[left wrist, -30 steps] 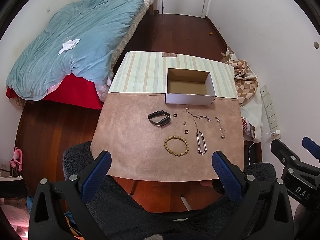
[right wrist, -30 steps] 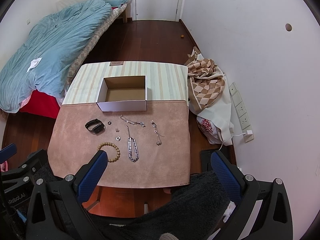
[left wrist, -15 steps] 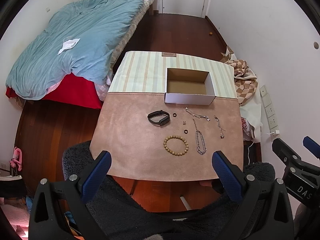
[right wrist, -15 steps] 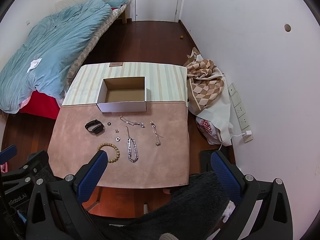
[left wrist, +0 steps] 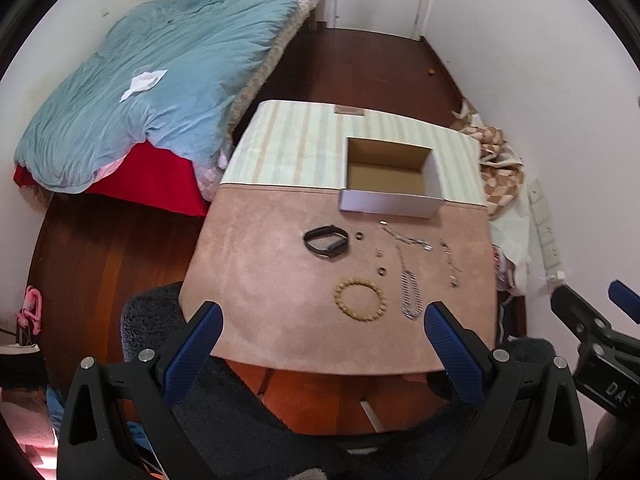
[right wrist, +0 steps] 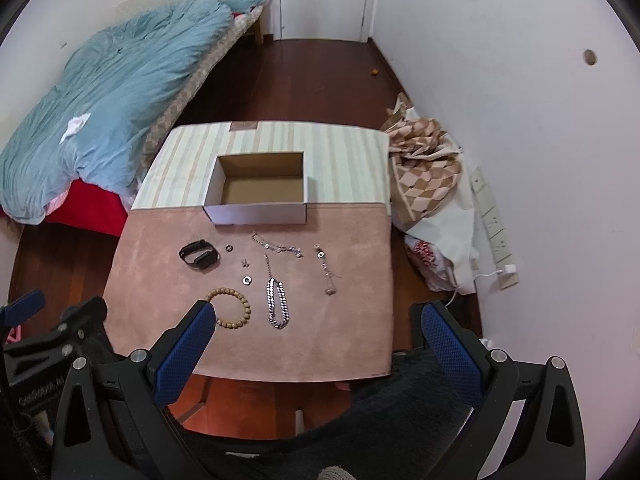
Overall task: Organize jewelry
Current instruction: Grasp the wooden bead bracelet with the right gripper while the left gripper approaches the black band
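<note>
An empty open cardboard box (left wrist: 390, 178) (right wrist: 258, 190) sits mid-table. In front of it on the brown mat lie a black wristband (left wrist: 326, 241) (right wrist: 199, 254), a wooden bead bracelet (left wrist: 360, 299) (right wrist: 231, 306), a thick silver chain (left wrist: 411, 298) (right wrist: 277, 304), a thin charm chain (left wrist: 406, 238) (right wrist: 277, 245), another thin chain (left wrist: 450, 262) (right wrist: 327, 268) and small rings (left wrist: 381, 271) (right wrist: 247, 279). My left gripper (left wrist: 322, 334) is open and empty, above the table's near edge. My right gripper (right wrist: 316, 336) is open and empty, also near that edge.
The table (left wrist: 288, 144) has a striped cloth at the back and a brown mat (right wrist: 152, 304) in front. A bed with a blue duvet (left wrist: 152, 80) is left. A checked cloth and bags (right wrist: 428, 176) lie right by the wall. A dark fuzzy chair (right wrist: 400, 412) is below.
Both grippers have drifted slightly forward toward the table; the jewelry appears a little nearer. Nothing on the table has moved.
</note>
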Demonstrator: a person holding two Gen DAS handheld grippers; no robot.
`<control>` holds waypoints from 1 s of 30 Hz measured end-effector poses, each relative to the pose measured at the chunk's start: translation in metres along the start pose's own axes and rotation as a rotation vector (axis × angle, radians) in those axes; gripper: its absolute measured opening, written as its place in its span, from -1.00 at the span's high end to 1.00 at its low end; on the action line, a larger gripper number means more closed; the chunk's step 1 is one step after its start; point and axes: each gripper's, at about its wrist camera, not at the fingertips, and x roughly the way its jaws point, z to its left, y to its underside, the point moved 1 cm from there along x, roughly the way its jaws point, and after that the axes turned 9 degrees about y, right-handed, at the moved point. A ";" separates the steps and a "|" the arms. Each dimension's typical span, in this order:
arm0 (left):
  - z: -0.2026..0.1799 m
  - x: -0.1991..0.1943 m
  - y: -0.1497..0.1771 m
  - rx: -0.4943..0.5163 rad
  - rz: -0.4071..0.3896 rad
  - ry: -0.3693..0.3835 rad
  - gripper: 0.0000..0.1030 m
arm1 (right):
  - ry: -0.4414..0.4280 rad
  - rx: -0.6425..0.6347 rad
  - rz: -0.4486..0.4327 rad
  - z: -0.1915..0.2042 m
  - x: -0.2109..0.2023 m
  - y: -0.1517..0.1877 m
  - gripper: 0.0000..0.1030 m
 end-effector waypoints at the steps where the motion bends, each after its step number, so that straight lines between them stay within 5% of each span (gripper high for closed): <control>1: 0.004 0.008 0.000 -0.004 0.000 -0.017 -1.00 | -0.008 -0.008 0.010 0.005 0.010 0.000 -1.00; 6: 0.027 0.062 0.000 0.019 0.027 -0.156 -1.00 | -0.019 -0.053 0.080 0.035 0.073 0.008 -0.96; 12: 0.063 0.138 0.009 0.059 0.124 -0.321 -1.00 | -0.080 -0.086 0.221 0.082 0.166 0.026 -0.32; 21: 0.104 0.195 0.017 0.016 0.212 -0.366 -1.00 | -0.093 -0.153 0.296 0.141 0.243 0.050 -0.17; 30: 0.111 0.213 0.022 -0.009 0.251 -0.349 -1.00 | -0.095 -0.221 0.262 0.172 0.251 0.060 0.33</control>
